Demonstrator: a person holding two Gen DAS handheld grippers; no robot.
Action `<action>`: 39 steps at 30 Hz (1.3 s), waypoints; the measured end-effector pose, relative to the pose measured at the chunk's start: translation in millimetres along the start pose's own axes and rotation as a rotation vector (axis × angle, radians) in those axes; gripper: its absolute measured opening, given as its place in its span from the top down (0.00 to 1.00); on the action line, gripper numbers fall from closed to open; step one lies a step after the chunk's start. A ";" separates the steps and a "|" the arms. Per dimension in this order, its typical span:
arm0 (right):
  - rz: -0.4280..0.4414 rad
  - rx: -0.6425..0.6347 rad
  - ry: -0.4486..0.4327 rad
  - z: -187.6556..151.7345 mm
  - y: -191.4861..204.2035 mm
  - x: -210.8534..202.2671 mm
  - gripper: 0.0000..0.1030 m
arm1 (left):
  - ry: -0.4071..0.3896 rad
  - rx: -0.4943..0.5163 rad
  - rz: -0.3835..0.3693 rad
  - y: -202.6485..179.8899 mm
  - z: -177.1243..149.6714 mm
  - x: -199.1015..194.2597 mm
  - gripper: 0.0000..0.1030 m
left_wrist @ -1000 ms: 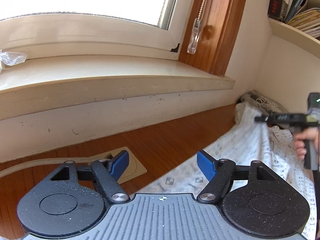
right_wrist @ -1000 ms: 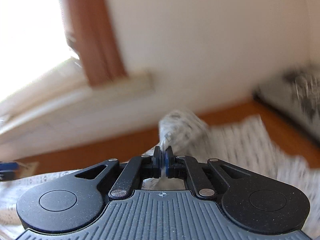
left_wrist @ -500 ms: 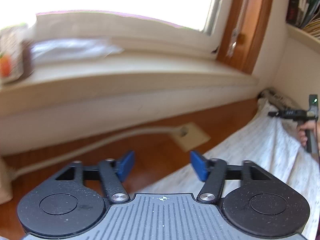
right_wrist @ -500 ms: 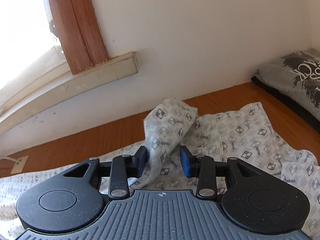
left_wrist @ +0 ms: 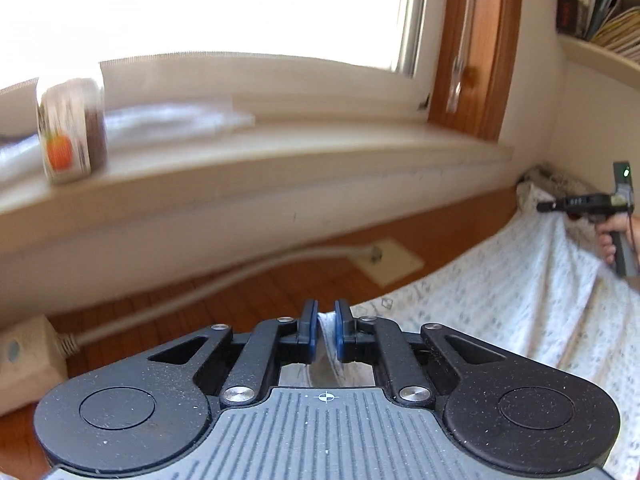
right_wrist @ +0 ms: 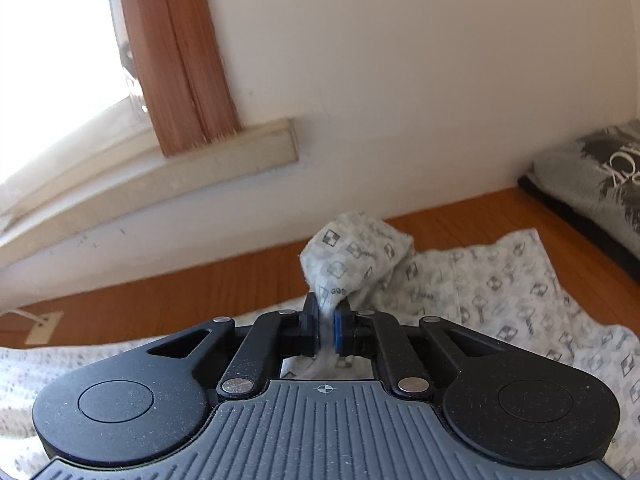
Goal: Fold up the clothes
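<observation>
A white garment with a small grey check print [left_wrist: 520,292] lies spread over the wooden floor. My left gripper [left_wrist: 326,320] is shut on its near edge, with a fold of cloth pinched between the blue pads. In the right wrist view the same printed garment [right_wrist: 492,284] stretches away to the right, and my right gripper [right_wrist: 327,320] is shut on a bunched corner that stands up above the jaws. The right gripper [left_wrist: 576,204] also shows at the far right of the left wrist view, held by a hand [left_wrist: 614,236] and lifting the cloth.
A windowsill [left_wrist: 280,160] runs along the wall with a jar [left_wrist: 72,132] on it. A white cable [left_wrist: 224,284] and a floor socket plate [left_wrist: 388,264] lie by the wall. A folded grey printed garment [right_wrist: 592,184] lies at the right. Bookshelves [left_wrist: 596,4] hang above.
Both grippers went from open to shut on the garment. The left gripper swung left along the wall, bringing the jar into view. The right gripper closed on the raised corner.
</observation>
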State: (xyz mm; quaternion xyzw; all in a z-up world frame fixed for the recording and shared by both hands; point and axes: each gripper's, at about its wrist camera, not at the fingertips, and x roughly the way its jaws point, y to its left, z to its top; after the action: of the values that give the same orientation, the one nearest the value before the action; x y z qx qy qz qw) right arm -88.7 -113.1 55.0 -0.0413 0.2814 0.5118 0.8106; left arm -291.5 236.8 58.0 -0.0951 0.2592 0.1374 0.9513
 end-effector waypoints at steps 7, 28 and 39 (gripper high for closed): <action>-0.021 0.025 -0.057 20.1 -1.9 -23.1 0.94 | -0.065 -0.064 -0.064 -13.5 22.3 -27.5 0.91; 0.028 -0.355 0.061 -50.8 56.7 -87.4 0.60 | 0.002 0.125 -0.081 -139.2 23.9 42.8 0.69; 0.090 -0.574 0.076 -86.3 107.8 -114.1 0.60 | 0.082 0.330 -0.221 -232.6 4.4 68.1 0.83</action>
State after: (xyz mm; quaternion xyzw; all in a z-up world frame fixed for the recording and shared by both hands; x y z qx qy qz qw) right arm -252.7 -184.8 63.4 -0.2754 0.1569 0.6042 0.7311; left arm -160.8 32.8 51.9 0.0287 0.3048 -0.0162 0.9519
